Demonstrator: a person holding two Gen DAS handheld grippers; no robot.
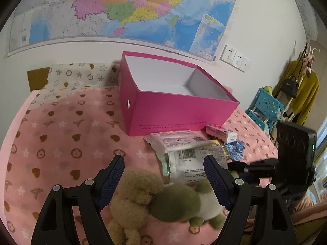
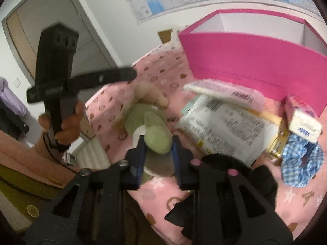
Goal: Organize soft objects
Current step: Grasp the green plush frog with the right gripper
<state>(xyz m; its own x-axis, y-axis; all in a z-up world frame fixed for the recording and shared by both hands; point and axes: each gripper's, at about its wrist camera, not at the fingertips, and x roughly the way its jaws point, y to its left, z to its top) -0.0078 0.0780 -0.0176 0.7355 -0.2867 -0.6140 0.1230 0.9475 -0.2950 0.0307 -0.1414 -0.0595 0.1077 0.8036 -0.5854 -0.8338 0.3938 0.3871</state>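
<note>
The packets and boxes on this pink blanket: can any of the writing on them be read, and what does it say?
"Vinda", seen upside down and only partly clear, on the blue end of the small tissue pack.
Two lines of dark print on the side of the pink box: too small to read.
Barcodes and dense print on the white packets: too blurred to read.
Wall map: labels too small to read.
</note>
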